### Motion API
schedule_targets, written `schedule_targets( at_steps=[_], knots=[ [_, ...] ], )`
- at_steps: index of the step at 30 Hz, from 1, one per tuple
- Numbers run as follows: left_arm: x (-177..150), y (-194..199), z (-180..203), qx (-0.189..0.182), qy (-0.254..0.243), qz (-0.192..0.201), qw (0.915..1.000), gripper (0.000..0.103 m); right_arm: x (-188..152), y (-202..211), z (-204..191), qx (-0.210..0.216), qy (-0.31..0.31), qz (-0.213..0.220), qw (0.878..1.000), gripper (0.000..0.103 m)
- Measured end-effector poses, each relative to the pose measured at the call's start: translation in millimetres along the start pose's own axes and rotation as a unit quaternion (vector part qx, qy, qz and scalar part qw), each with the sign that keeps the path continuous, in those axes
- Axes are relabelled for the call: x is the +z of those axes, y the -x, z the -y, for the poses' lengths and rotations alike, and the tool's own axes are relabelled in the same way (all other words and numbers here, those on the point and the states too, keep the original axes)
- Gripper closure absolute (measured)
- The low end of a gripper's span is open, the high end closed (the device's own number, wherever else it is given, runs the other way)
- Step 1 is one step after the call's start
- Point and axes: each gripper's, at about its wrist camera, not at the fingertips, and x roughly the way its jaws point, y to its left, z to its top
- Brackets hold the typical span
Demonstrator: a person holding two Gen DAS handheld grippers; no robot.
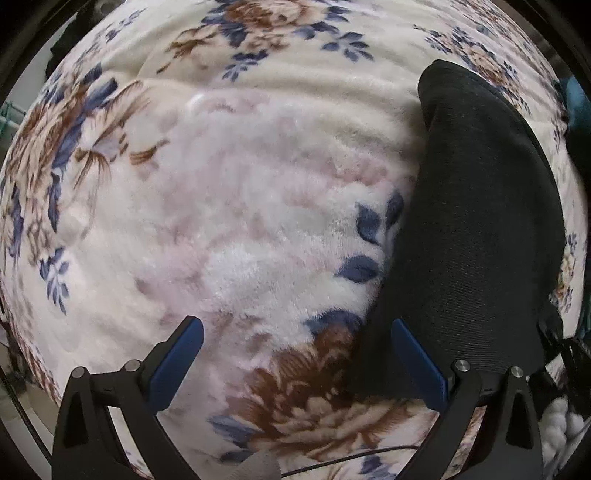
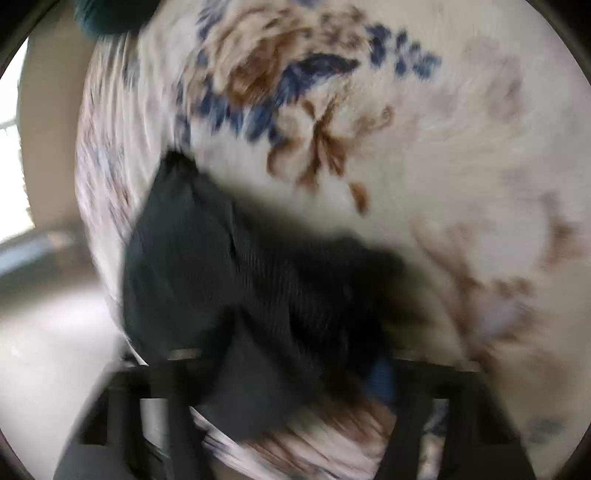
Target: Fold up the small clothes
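A black ribbed garment (image 1: 480, 221) lies long and narrow on a fluffy floral blanket (image 1: 221, 184), at the right of the left wrist view. My left gripper (image 1: 297, 328) points straight down at the blanket. It is open and holds nothing, and its right finger (image 1: 417, 354) rests over the garment's near left edge. The right wrist view is blurred. There the same black garment (image 2: 192, 258) bunches up between the fingers of my right gripper (image 2: 295, 354) and hides their tips. Only a patch of blue pad (image 2: 382, 376) shows, and the jaws look closed on the cloth.
The blanket (image 2: 424, 166) ends at the left of the right wrist view, with pale floor (image 2: 44, 332) beyond. A teal item (image 2: 107, 14) sits at the top left there. A white fluffy bundle (image 1: 561, 421) and a thin cable (image 1: 351, 459) lie near the left gripper.
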Motion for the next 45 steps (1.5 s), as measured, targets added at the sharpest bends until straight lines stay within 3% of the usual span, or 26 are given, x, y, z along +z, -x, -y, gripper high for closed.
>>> schedule_targets(
  at_steps=[2,4,6,8,9,10,11,13,16,17,19,22,24,26,27,28,29,30,32,36,39,41,42,45],
  knots=[
    [-2.9,1.6,-1.8,0.001,-0.002,0.003,1.0,0.0,4.6,-7.4,-3.5,0.057,-0.019,0.009,0.998,0.086],
    [-4.1,3.0,-4.6,-0.004,-0.004,0.005,1.0,0.0,0.8,-4.3,-28.5,0.136,0.045,0.01,0.99,0.086],
    [-3.7,4.0,-8.2,-0.007,-0.007,0.004,0.9999,0.0,-2.2,-0.1,-43.5,0.175,0.096,0.006,0.98,0.087],
    [2.5,5.3,-13.1,-0.008,-0.008,0.005,0.9999,0.0,5.7,-4.7,-40.0,0.13,0.126,-0.013,0.983,0.086],
    [3.7,6.0,-14.9,-0.008,-0.008,0.005,0.9999,0.0,14.4,-7.5,-29.9,0.066,0.127,-0.021,0.99,0.084],
    [5.1,6.4,-16.8,-0.008,-0.007,0.004,0.9999,0.0,19.7,-10.0,-24.6,0.031,0.126,-0.028,0.991,0.064],
    [4.5,10.2,-17.4,-0.009,-0.007,0.004,0.9999,0.0,26.6,-10.1,-15.1,-0.006,0.126,-0.049,0.991,0.05],
    [4.8,11.2,-17.9,-0.007,-0.009,0.007,0.9999,0.0,32.8,3.4,-11.5,-0.013,0.132,-0.066,0.989,0.043],
    [16.1,12.3,-17.8,-0.002,-0.013,0.012,0.9998,0.0,42.2,38.3,-35.6,-0.073,0.18,-0.028,0.981,0.041],
    [21.6,12.1,-16.1,-0.002,-0.012,0.013,0.9998,0.0,47.4,49.9,-50.9,-0.081,0.198,0.0,0.977,0.04],
    [25.9,13.1,-14.1,-0.002,-0.009,0.014,0.9999,0.0,57.5,54.5,-79.0,-0.067,0.221,0.014,0.973,0.032],
    [37.1,15.9,-9.1,0.0,-0.012,0.023,0.9997,0.0,76.5,22.1,-124.2,-0.051,0.255,-0.009,0.966,0.032],
    [47.1,20.0,-3.9,0.0,-0.017,0.033,0.9993,0.0,91.9,-24.3,-153.5,-0.074,0.28,-0.037,0.956,0.032],
    [54.5,25.2,2.2,-0.002,-0.02,0.044,0.9988,0.0,101.2,-57.6,-158.3,-0.09,0.277,-0.072,0.954,0.032],
    [58.6,26.8,4.6,-0.004,-0.022,0.049,0.9985,0.0,100.9,-66.0,-153.7,-0.093,0.275,-0.079,0.954,0.038],
    [62.6,27.3,6.8,-0.006,-0.023,0.053,0.9983,0.0,99.7,-69.2,-154.8,-0.088,0.278,-0.071,0.954,0.07],
    [65.6,27.7,9.2,-0.007,-0.023,0.054,0.9983,0.0,98.7,-68.2,-162.7,-0.074,0.285,-0.056,0.954,0.092],
    [69.4,27.0,11.3,-0.009,-0.023,0.055,0.9981,0.0,98.3,-66.3,-168.3,-0.075,0.285,-0.042,0.955,0.097],
    [75.5,24.0,16.3,-0.013,-0.024,0.057,0.998,0.0,94.3,-48.6,-180.6,-0.046,0.284,-0.003,0.958,0.098],
    [79.6,13.4,19.7,-0.027,-0.018,0.066,0.9973,0.0,84.6,-19.0,-207.0,-0.035,0.322,0.045,0.945,0.098],
    [82.5,0.4,19.6,-0.043,-0.007,0.061,0.9972,0.0,86.7,-37.1,-219.0,-0.085,0.351,0.043,0.932,0.098],
    [86.6,-5.4,20.7,-0.069,-0.002,0.052,0.9963,0.0,95.1,-55.8,-214.7,-0.107,0.349,-0.004,0.931,0.096],
    [87.8,-8.0,20.8,-0.095,-0.001,0.048,0.9943,0.0,100.3,-57.0,-205.0,-0.117,0.344,-0.03,0.931,0.09],
    [92.0,-16.4,25.5,-0.159,-0.006,0.04,0.9864,0.0,112.4,-50.6,-183.1,-0.096,0.319,-0.078,0.94,0.056]
  ],
)
